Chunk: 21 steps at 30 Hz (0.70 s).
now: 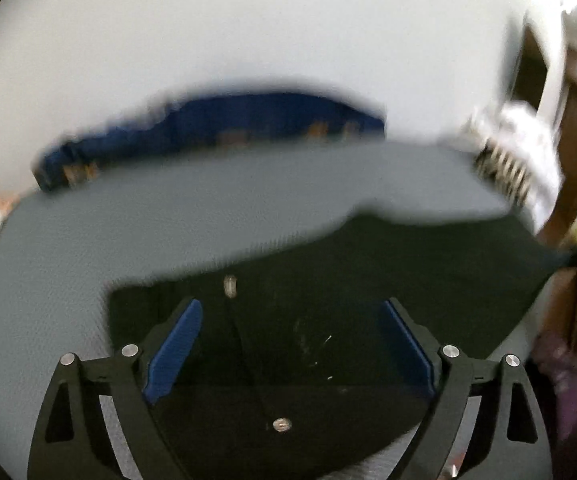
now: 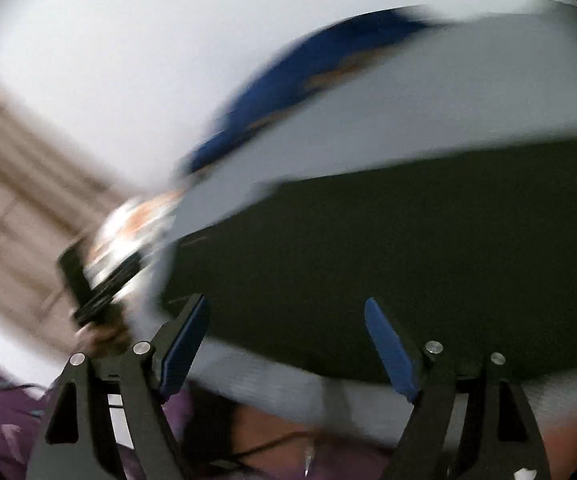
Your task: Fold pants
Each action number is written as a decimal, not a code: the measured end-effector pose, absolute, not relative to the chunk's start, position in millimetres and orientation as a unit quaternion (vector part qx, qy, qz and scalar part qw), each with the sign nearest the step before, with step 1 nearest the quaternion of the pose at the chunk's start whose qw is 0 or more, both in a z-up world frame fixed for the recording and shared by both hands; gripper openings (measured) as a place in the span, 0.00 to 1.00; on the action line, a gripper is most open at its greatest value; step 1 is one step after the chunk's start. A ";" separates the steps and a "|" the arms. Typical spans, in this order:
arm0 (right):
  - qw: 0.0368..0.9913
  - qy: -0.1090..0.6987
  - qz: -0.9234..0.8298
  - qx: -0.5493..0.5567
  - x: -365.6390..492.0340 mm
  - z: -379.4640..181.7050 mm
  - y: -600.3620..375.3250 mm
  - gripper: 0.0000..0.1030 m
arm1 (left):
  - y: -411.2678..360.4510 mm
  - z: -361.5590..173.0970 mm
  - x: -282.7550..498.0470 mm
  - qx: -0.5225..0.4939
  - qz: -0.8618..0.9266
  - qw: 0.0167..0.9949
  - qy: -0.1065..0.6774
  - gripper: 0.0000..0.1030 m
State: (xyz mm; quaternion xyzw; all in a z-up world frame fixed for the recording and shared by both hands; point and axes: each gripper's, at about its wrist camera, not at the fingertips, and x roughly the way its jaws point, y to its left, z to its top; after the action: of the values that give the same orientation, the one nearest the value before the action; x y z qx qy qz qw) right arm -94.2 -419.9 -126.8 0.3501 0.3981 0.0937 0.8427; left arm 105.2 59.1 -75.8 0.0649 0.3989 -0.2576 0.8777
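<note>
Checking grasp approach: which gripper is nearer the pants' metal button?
Left. The left gripper hangs open over the dark pants, the button just beyond its fingertips. The right gripper, also open, faces plain fabric; no button shows there.

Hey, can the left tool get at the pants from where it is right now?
Probably yes: the left tool is open right over the pants, and nothing lies between its fingers and the fabric.
</note>
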 end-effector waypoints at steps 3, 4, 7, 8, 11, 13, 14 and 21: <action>0.829 0.368 0.001 0.421 -152.7 -147.3 -505.0 0.77 | 56.1 -104.8 120.0 0.077 -0.185 0.870 0.450 0.80; 0.825 0.354 -0.010 0.441 -165.0 -151.2 -519.2 0.77 | 59.0 -100.1 118.9 0.062 -0.187 0.876 0.441 0.80; 0.817 0.309 -0.044 0.484 -198.6 -163.0 -554.0 0.77 | 43.9 -74.1 108.2 0.013 -0.212 0.883 0.419 0.80; 0.819 0.301 -0.048 0.486 -201.0 -166.0 -558.3 0.77 | 31.6 -67.7 103.4 0.010 -0.222 0.882 0.415 0.80; 0.820 0.276 -0.045 0.499 -199.9 -176.1 -567.4 0.66 | -11.5 -57.1 92.6 0.014 -0.265 0.874 0.407 0.80; 0.811 0.254 -0.026 0.527 -198.6 -183.2 -569.5 0.50 | -44.4 -52.1 77.5 0.018 -0.298 0.868 0.398 0.80; 0.806 0.243 -0.020 0.539 -199.7 -183.1 -577.0 0.44 | -59.1 -52.2 71.4 0.014 -0.315 0.862 0.397 0.80; 0.755 0.226 -0.004 0.615 -189.8 -202.1 -595.8 0.43 | -136.2 -76.0 71.1 0.020 -0.385 0.823 0.417 0.80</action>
State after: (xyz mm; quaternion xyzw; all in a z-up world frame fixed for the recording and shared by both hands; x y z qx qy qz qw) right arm -189.8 -595.8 -202.1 0.6150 0.2261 -0.0040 0.7554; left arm 71.1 -136.2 -76.0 0.0202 0.4175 -0.3850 0.8228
